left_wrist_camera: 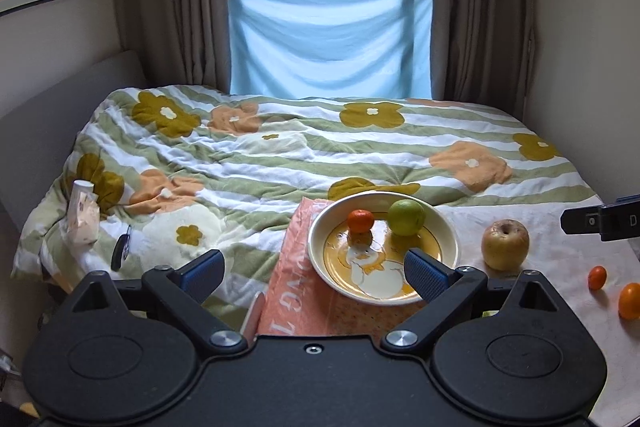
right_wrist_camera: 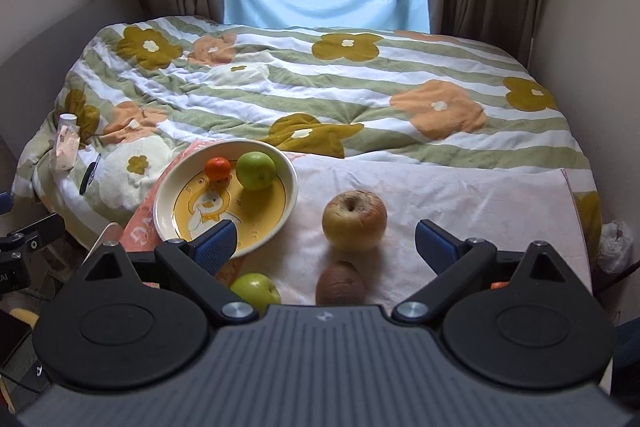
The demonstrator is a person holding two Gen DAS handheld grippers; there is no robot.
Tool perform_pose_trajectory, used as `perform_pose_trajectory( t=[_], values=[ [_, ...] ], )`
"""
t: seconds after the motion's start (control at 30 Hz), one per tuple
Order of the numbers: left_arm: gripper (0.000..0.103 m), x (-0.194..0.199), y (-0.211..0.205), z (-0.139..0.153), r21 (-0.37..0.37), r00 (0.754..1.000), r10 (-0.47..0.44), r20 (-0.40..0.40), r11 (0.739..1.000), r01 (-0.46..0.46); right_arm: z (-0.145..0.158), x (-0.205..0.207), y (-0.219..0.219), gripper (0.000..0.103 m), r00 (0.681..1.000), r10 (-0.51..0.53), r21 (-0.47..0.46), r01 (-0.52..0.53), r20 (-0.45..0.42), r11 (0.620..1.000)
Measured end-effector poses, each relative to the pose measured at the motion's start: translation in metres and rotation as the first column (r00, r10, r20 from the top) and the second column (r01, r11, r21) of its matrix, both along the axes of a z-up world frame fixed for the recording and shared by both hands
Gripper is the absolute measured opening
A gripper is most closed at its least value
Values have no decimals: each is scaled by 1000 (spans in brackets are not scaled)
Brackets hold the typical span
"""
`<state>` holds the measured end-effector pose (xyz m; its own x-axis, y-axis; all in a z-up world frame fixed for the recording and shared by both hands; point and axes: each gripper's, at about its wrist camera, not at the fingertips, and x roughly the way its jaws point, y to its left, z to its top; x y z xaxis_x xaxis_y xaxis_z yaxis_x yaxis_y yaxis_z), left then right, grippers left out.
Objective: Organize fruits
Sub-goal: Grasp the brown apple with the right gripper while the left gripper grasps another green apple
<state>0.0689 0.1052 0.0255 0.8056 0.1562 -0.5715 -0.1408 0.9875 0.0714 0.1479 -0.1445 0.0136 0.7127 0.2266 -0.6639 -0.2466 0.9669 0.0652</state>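
Note:
A cream plate with a duck picture (left_wrist_camera: 320, 255) (right_wrist_camera: 168, 203) holds a small orange (left_wrist_camera: 360, 221) (right_wrist_camera: 218, 168) and a green apple (left_wrist_camera: 405, 217) (right_wrist_camera: 256, 170). A yellow-brown apple (left_wrist_camera: 505, 244) (right_wrist_camera: 354, 220) lies on the white cloth right of the plate. A second green apple (right_wrist_camera: 256, 290) and a brown kiwi (right_wrist_camera: 340, 285) lie near the right gripper's base. Two small oranges (left_wrist_camera: 597, 277) (left_wrist_camera: 629, 300) lie far right. My left gripper (left_wrist_camera: 316, 275) is open and empty, just before the plate. My right gripper (right_wrist_camera: 326, 247) is open and empty, with the yellow-brown apple just ahead between its fingers.
The plate rests on an orange-pink bag (left_wrist_camera: 296, 291) on a bed with a flowered quilt (left_wrist_camera: 280, 155). A white cloth (right_wrist_camera: 460, 203) covers the near right part. A small white bottle (left_wrist_camera: 82, 215) and a dark key-like object (left_wrist_camera: 120, 247) lie at the left edge.

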Motion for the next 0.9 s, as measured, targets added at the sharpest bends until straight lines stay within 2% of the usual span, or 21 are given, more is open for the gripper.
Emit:
perform_pose_trajectory(
  t=[0.2,0.43,0.7,0.9],
  values=[
    [99,-9,-40,-7,-18,999,49,-17,999,-49,-3,5,-33,103,996,88,-20,-88,12,996],
    [99,5,-81,-34,-44,995,83,-51,995,-85,-25,34,-59,103,984,178,-60,-177,14,982],
    [98,36,-109,-79,-51,992,58,-109,997,-64,-65,77,-72,103,976,215,-48,-216,-9,975],
    [97,58,-116,-110,-61,984,16,-176,998,-27,-91,106,-64,103,968,248,-21,-249,-41,968]
  ],
)
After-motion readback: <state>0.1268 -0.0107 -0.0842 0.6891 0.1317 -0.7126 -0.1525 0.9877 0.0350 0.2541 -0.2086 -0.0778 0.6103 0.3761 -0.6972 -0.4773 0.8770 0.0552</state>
